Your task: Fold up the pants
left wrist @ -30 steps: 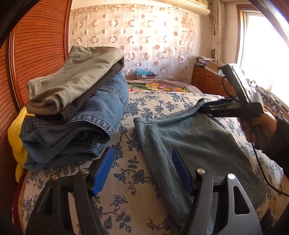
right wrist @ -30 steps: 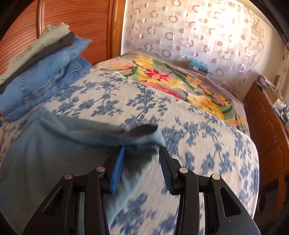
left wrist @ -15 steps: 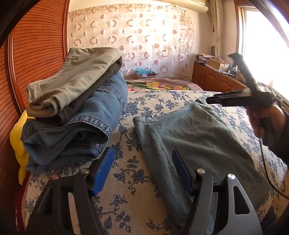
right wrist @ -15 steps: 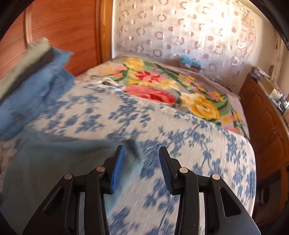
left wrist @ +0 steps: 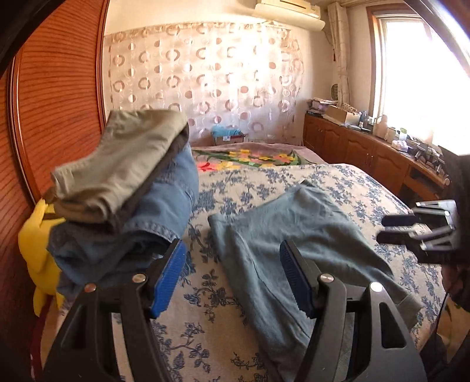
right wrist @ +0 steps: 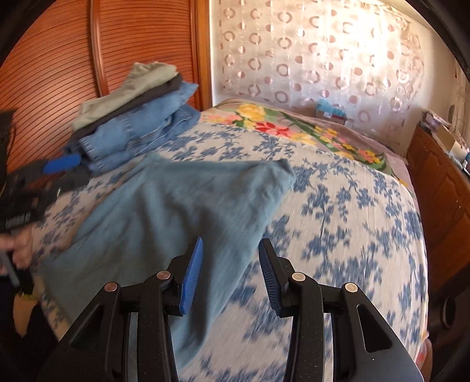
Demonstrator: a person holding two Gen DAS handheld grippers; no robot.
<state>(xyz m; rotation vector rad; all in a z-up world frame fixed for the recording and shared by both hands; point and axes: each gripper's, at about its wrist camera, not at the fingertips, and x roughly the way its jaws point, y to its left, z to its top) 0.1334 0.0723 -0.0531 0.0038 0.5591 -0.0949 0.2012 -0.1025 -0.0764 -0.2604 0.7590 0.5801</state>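
Right gripper point(right wrist: 230, 273) has let go of the teal pants point(right wrist: 176, 211) and pulled back — jaws parted, empty. Left gripper point(left wrist: 232, 279) spread, empty too. Pants lie folded on the bed point(right wrist: 337, 205) beside the stack point(left wrist: 123, 188) — another fold likely.

Blue-floral bedspread point(left wrist: 337, 182) spreads ahead of and under claws. Flowered blanket point(left wrist: 249, 157) lies beyond it, far ahead. Ring-patterned curtain point(left wrist: 205, 76) hangs behind blanket. Slatted wooden headboard point(left wrist: 58, 111) stands left of left claw. Yellow plush toy point(left wrist: 38, 252) wedged against headboard, near left. Wooden cabinet point(left wrist: 352, 147) far right, cluttered top. Bright window point(left wrist: 417, 67) above cabinet. Air conditioner point(left wrist: 288, 11) high ahead.
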